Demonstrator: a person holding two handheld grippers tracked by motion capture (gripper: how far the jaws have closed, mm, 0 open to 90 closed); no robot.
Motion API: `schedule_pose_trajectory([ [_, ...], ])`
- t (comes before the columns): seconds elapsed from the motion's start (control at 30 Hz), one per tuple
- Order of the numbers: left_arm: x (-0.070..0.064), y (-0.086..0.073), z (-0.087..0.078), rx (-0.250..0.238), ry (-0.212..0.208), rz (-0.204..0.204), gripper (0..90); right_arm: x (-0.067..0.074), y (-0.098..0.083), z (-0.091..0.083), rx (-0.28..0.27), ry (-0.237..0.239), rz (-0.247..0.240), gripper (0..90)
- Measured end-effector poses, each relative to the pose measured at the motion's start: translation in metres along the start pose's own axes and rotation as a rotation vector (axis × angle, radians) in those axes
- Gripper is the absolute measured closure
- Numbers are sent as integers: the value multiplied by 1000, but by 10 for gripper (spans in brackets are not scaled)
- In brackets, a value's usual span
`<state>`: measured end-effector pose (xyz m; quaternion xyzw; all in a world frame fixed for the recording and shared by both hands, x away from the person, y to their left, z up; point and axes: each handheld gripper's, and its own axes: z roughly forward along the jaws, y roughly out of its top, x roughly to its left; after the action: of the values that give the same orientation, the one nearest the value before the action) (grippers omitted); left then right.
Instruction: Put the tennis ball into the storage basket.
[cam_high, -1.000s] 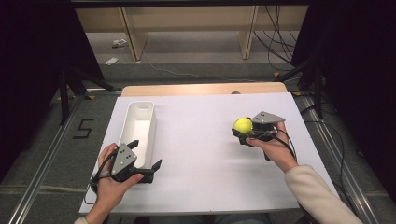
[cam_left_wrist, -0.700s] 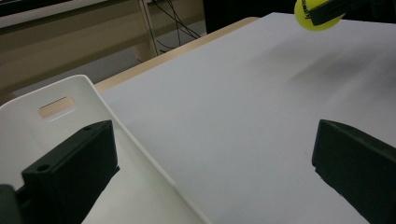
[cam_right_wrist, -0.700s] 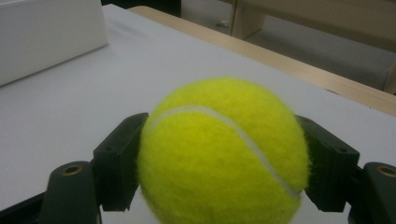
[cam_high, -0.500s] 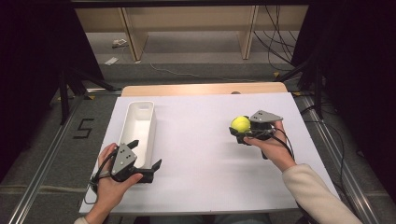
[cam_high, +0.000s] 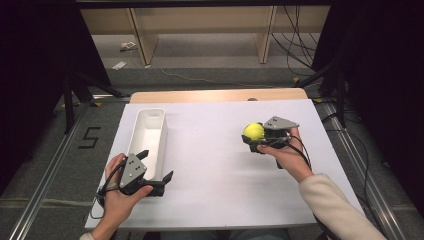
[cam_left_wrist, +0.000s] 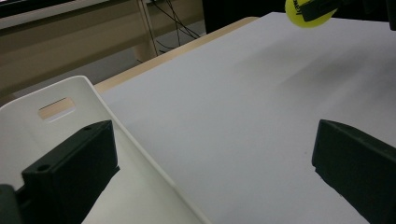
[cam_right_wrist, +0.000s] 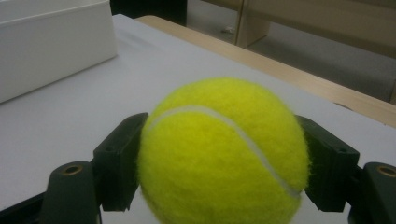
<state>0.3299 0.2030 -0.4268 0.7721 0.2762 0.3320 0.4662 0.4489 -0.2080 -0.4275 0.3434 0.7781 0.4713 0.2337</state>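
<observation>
A yellow tennis ball (cam_high: 253, 131) sits pinched between the black jaws of my right gripper (cam_high: 254, 139), at the right middle of the white table (cam_high: 215, 200). Up close in the right gripper view, the ball (cam_right_wrist: 224, 154) bulges between both pads of my right gripper (cam_right_wrist: 224, 161). My left gripper (cam_high: 156, 165) stands open and holds nothing at the front left, by the near end of a long white bin (cam_high: 163, 131). In the left gripper view its jaws straddle the bin's wall (cam_left_wrist: 100, 100), and the ball (cam_left_wrist: 308, 11) shows far off at the top.
The bin (cam_right_wrist: 51, 42) lies lengthwise along the table's left side, and what shows of its inside is bare. A wooden strip (cam_high: 220, 95) borders the far edge. Beyond it are a wooden shelf frame (cam_high: 200, 30) and floor cables (cam_high: 300, 50).
My right gripper has carried the tennis ball a little to the left. The left gripper has stayed where it was, still open.
</observation>
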Motion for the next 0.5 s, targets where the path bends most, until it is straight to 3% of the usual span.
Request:
schedule_pose_trajectory([
  [0.03,-3,0,-1,-2,8,-41,0,1,1,1,-3,3,-4,262],
  [0.5,-3,0,-1,-3,7,-38,0,8,9,7,-18,19,-12,262],
])
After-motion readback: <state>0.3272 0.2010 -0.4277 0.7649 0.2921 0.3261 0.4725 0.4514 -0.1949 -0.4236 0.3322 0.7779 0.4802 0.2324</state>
